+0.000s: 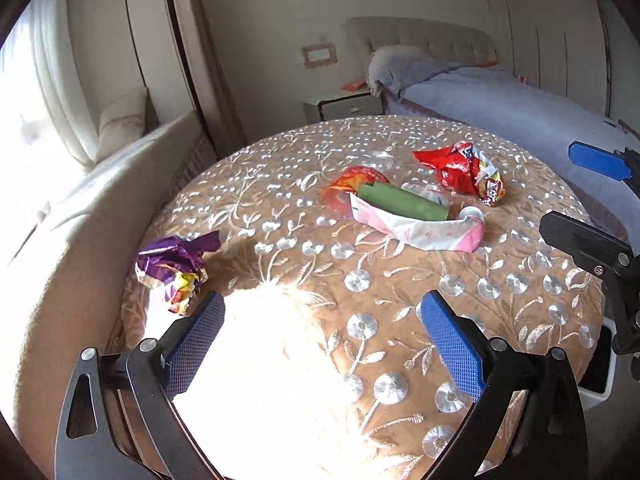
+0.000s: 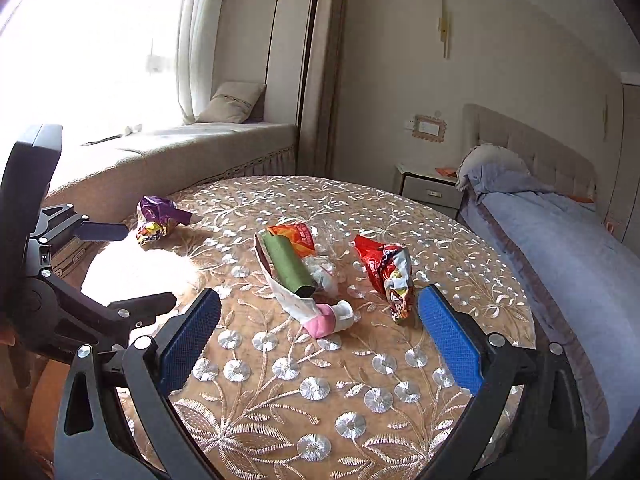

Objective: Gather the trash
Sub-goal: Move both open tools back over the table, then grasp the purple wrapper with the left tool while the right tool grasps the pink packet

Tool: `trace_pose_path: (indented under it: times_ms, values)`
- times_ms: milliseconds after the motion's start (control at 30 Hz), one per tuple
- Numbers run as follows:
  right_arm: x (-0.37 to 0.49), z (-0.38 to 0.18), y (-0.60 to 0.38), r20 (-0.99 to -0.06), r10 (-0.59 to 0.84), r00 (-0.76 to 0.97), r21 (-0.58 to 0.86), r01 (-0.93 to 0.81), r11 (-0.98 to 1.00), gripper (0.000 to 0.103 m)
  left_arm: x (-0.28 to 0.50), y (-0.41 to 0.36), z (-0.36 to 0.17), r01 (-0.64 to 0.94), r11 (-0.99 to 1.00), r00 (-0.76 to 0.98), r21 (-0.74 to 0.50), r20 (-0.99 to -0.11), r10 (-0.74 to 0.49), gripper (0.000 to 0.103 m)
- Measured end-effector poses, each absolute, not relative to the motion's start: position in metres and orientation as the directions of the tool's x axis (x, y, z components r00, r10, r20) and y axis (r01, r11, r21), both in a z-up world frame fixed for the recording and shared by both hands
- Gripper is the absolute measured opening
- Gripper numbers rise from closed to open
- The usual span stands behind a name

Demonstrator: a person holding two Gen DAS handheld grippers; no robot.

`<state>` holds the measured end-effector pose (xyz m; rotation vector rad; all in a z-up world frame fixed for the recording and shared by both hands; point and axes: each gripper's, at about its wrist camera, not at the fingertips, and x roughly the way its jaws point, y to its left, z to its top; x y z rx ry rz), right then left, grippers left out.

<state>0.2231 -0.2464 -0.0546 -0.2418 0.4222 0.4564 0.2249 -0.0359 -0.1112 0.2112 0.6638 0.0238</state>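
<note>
Only in right wrist view: window seat [image 2: 192,148], cushion [image 2: 234,102]. On round table [image 1: 400,300]: purple wrapper [image 1: 176,266], red chip bag [image 1: 464,170], orange wrapper [image 1: 352,186], green tube [image 1: 400,200] lying in white-pink packet [image 1: 424,232]. Left gripper [image 1: 322,344], right gripper [image 2: 318,340]: jaws spread wide, holding nothing.

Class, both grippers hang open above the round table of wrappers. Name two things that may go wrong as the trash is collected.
1. The green tube lies on the pink-and-white tube; lifting either may roll the other away.
2. The purple wrapper sits near the table edge, beside sun glare, so the left gripper may misjudge it and nudge it off.
</note>
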Motion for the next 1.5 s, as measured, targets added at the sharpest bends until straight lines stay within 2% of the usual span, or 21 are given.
trace_pose_path:
  times_ms: [233,333,400,433,500,633,667,700,733,767,833,900,1233,1500]
  values:
    - [0.260,-0.072,-0.186,-0.564,0.412,0.716,-0.179,-0.593,0.785,0.098,0.264,0.046,-0.114,-0.078,0.973,0.758,0.218,-0.621,0.200,0.098]
    - [0.277,-0.082,-0.168,-0.622,0.409,0.668,-0.196,-0.638,0.745,0.090,0.288,0.068,-0.122,-0.096,0.973,0.729,0.210,-0.650,0.213,0.098]
    - [0.288,-0.089,-0.157,-0.658,0.395,0.642,-0.207,-0.657,0.725,0.080,0.302,0.079,-0.128,-0.105,0.972,0.707,0.211,-0.672,0.222,0.098]
    - [0.293,-0.092,-0.153,-0.668,0.381,0.639,-0.217,-0.658,0.721,0.078,0.309,0.083,-0.132,-0.102,0.971,0.695,0.216,-0.683,0.225,0.098]
    - [0.303,-0.100,-0.148,-0.705,0.358,0.613,-0.218,-0.667,0.712,0.061,0.321,0.086,-0.141,-0.112,0.961,0.657,0.252,-0.707,0.262,0.098]
    - [0.317,-0.112,-0.142,-0.752,0.318,0.578,-0.220,-0.675,0.704,0.037,0.339,0.090,-0.153,-0.094,0.956,0.626,0.277,-0.731,0.273,0.098]
    - [0.320,-0.116,-0.139,-0.761,0.312,0.569,-0.218,-0.676,0.704,0.026,0.342,0.091,-0.156,-0.087,0.958,0.624,0.273,-0.735,0.266,0.097]
    - [0.321,-0.118,-0.139,-0.765,0.303,0.568,-0.220,-0.673,0.706,0.017,0.345,0.092,-0.158,-0.082,0.960,0.618,0.269,-0.742,0.261,0.096]
    - [0.322,-0.121,-0.139,-0.766,0.301,0.568,-0.222,-0.673,0.705,0.013,0.347,0.093,-0.161,-0.075,0.963,0.613,0.260,-0.749,0.250,0.083]
    - [0.321,-0.121,-0.139,-0.764,0.303,0.570,-0.223,-0.674,0.704,0.013,0.351,0.095,-0.165,-0.066,0.968,0.604,0.243,-0.762,0.232,0.065]
    - [0.319,-0.120,-0.141,-0.760,0.303,0.575,-0.224,-0.669,0.709,0.013,0.352,0.099,-0.165,-0.054,0.984,0.615,0.170,-0.770,0.167,0.053]
    - [0.320,-0.118,-0.145,-0.754,0.309,0.580,-0.214,-0.662,0.718,0.011,0.352,0.096,-0.165,-0.051,0.980,0.624,0.194,-0.760,0.183,0.049]
    - [0.302,-0.080,-0.164,-0.679,0.396,0.619,-0.150,-0.644,0.750,0.006,0.312,0.083,-0.140,-0.072,0.987,0.692,0.143,-0.706,0.152,0.046]
    - [0.274,-0.038,-0.196,-0.597,0.450,0.664,-0.080,-0.607,0.790,0.006,0.262,0.036,-0.105,0.023,0.993,0.760,0.117,-0.647,0.059,0.046]
